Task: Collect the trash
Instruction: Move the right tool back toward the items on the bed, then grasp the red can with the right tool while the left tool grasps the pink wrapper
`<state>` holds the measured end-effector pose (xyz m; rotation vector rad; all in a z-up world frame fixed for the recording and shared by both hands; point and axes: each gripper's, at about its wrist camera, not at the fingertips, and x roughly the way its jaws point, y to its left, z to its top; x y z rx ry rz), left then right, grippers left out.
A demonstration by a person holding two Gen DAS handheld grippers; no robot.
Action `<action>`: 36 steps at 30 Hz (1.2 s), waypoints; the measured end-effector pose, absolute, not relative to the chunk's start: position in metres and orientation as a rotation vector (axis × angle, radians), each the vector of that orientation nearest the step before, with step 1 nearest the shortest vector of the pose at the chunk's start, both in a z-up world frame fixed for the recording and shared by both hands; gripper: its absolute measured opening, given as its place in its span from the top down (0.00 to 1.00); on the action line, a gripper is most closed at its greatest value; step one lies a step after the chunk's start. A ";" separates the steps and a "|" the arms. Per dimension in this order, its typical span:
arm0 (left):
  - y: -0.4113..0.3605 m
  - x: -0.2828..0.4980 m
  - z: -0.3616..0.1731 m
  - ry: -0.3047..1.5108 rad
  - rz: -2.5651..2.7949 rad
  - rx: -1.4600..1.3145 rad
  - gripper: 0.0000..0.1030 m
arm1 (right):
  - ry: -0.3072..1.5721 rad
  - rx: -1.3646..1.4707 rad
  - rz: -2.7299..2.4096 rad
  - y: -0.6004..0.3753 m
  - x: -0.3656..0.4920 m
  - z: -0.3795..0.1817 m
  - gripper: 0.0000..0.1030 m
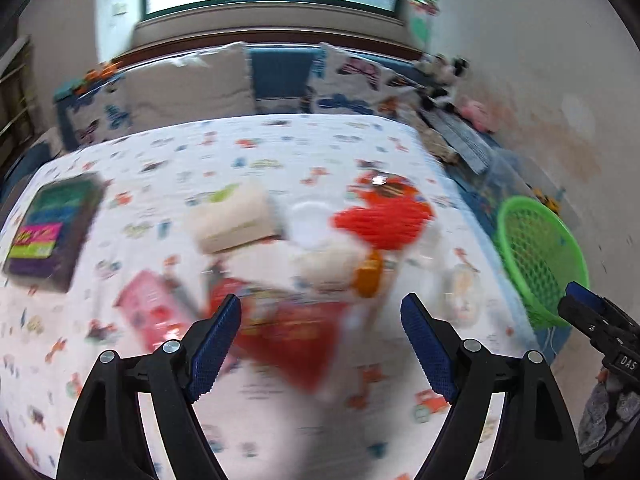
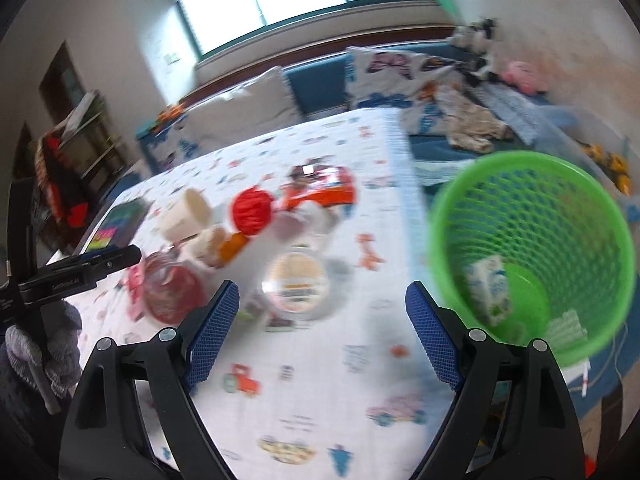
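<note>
Right wrist view showed the right hand-held gripper (image 2: 322, 312) spread and empty above a clear lidded tub (image 2: 296, 284) on the worktop (image 2: 320, 400); best descend squarely, pinch, then carry to the green basket (image 2: 532, 248) just beside.

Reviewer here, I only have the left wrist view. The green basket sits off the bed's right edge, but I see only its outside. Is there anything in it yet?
Observer: Yes. The right wrist view looks down into the green basket, and a crumpled white wrapper with blue print lies inside.
Reviewer: Is the right gripper carrying anything? I only catch its tip.
Observer: No. The right gripper has its jaws wide apart, with nothing between them.
Reviewer: What is nearest to it on the bed?
Observer: A round clear lidded container lies just ahead of its jaws. The left gripper is also open.
</note>
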<state>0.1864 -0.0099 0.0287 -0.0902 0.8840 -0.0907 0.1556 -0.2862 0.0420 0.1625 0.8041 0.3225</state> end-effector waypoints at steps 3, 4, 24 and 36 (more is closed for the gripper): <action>0.022 0.180 0.029 0.883 -0.036 -0.115 0.23 | 0.832 0.104 0.401 -0.254 0.166 0.048 0.17; 0.030 0.179 0.028 0.883 -0.021 -0.125 0.23 | 0.839 0.077 0.426 -0.242 0.169 0.051 0.17; 0.153 0.153 0.007 0.892 0.175 -0.304 0.23 | 0.989 -0.438 0.788 -0.044 0.216 0.029 0.18; 0.168 0.155 -0.012 0.926 0.193 -0.342 0.23 | 1.074 -0.610 0.810 0.006 0.237 -0.022 0.18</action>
